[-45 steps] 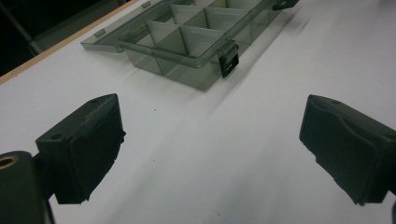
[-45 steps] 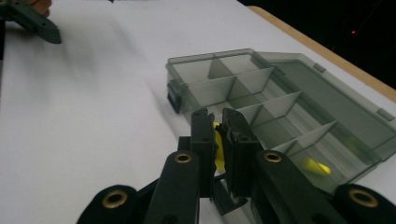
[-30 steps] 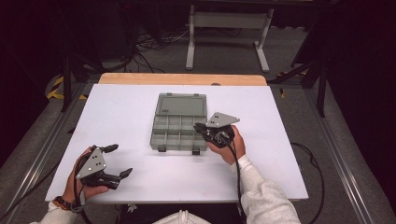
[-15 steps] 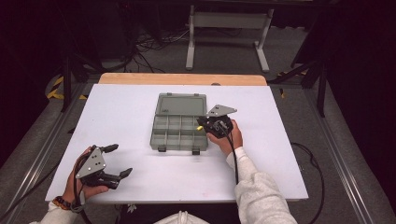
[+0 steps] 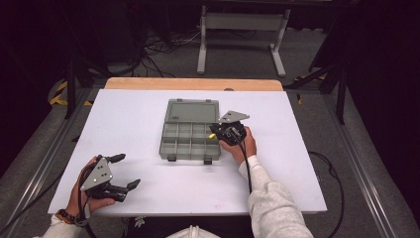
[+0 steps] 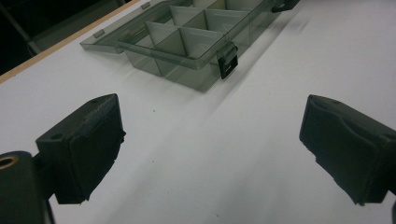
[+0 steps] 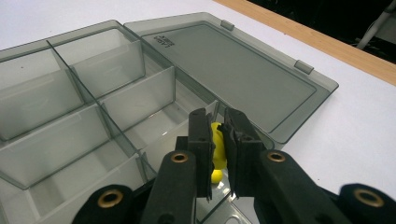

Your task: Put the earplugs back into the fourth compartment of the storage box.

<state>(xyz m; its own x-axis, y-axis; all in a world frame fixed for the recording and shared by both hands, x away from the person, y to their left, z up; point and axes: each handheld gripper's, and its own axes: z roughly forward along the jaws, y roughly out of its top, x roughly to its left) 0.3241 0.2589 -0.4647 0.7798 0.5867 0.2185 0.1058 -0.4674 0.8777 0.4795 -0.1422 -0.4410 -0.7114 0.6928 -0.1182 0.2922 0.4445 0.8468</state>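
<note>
Right gripper point(image 7: 215, 154) has shifted to the organizer box's point(image 5: 190, 134) three-o'clock edge, clenched on a yellow piece point(image 7: 217, 149). Lower fully into that compartment before releasing. Left gripper point(image 6: 210, 154) idles, jaws spread.

Your right gripper point(image 7: 215, 154) hides most of the yellow piece point(image 7: 217, 140); its shape cannot be told.
</note>
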